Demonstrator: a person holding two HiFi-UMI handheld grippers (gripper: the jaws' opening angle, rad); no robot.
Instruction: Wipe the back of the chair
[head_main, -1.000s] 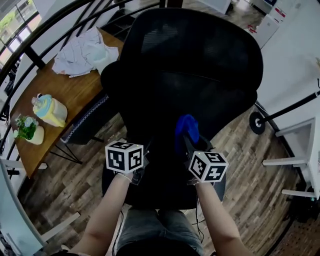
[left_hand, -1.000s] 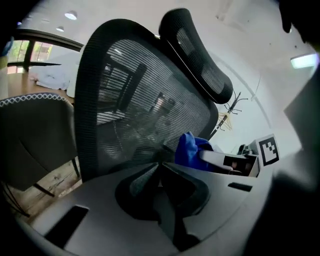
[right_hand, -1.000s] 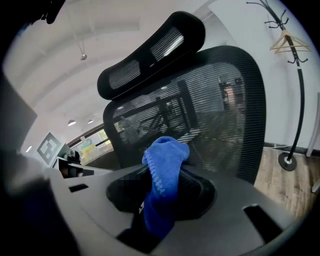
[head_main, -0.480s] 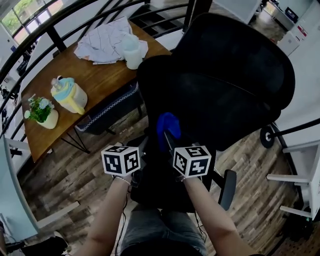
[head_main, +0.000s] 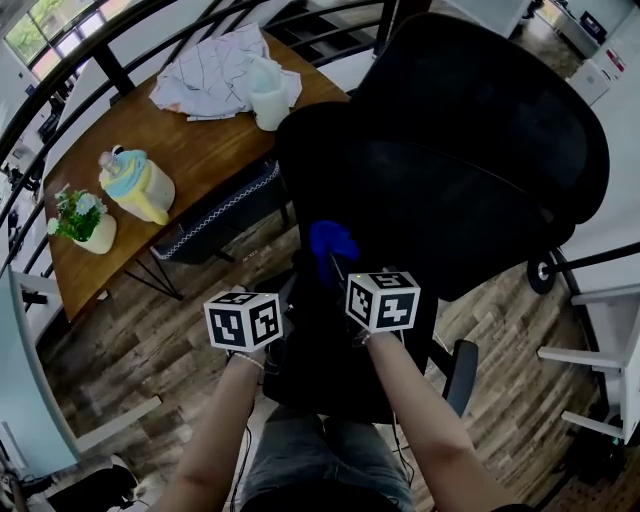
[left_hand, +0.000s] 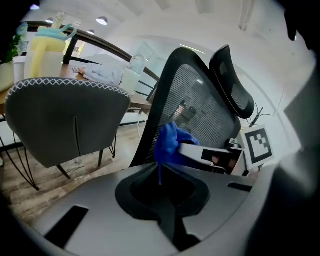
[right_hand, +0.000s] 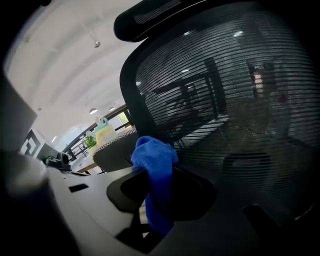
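The black mesh office chair (head_main: 470, 170) fills the centre and right of the head view, seen from above. My right gripper (head_main: 336, 264) is shut on a blue cloth (head_main: 331, 242), which rests against the lower left part of the chair's back. In the right gripper view the blue cloth (right_hand: 155, 155) bunches between the jaws, right in front of the mesh back (right_hand: 225, 100). My left gripper (left_hand: 160, 167) is shut and holds nothing, a little left of the cloth (left_hand: 170, 142) and beside the chair's back (left_hand: 200, 105).
A wooden table (head_main: 150, 140) stands at the left, carrying a crumpled white cloth (head_main: 215, 70), a cup (head_main: 268, 95), a yellow-and-blue jug (head_main: 135, 185) and a small plant (head_main: 80, 220). A grey chair (head_main: 220, 215) is tucked under it. White furniture legs (head_main: 600, 350) stand at the right.
The right gripper and blue cloth have moved left across the chair's back. The view has swung, so more of the table shows. The left gripper has stayed close by.
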